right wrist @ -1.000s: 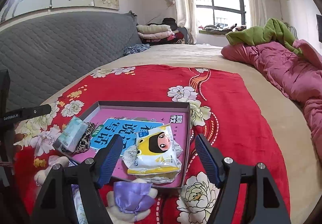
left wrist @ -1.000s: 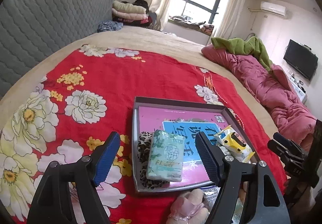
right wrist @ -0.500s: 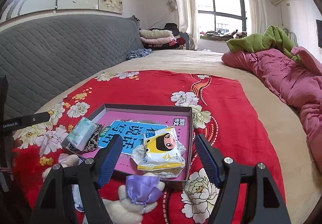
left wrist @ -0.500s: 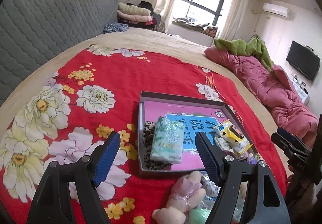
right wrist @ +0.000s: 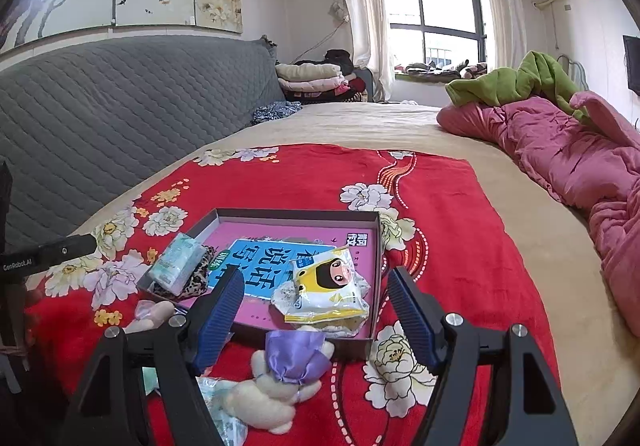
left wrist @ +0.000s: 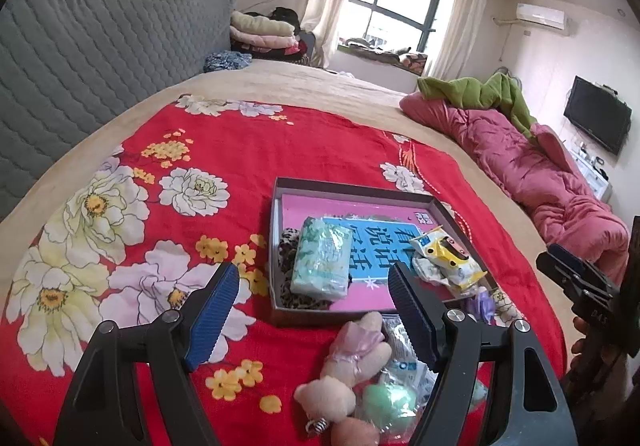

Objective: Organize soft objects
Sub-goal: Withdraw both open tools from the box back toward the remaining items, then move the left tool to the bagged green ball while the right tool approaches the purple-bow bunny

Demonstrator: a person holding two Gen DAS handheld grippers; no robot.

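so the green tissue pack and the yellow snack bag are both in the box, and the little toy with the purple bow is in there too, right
Not quite. The green tissue pack and yellow snack bag do lie in the box, but the toy with the purple bow lies outside it, on the red blanket against the box's near wall. The right wrist view shows this.

Tissue pack (left wrist: pixel 321 263) in shallow box (left wrist: pixel 352 185)

"GenRobot.AI" stands on the left tool's black bar (right wrist: pixel 48 254); "看图说话" on the book (right wrist: pixel 276 262).
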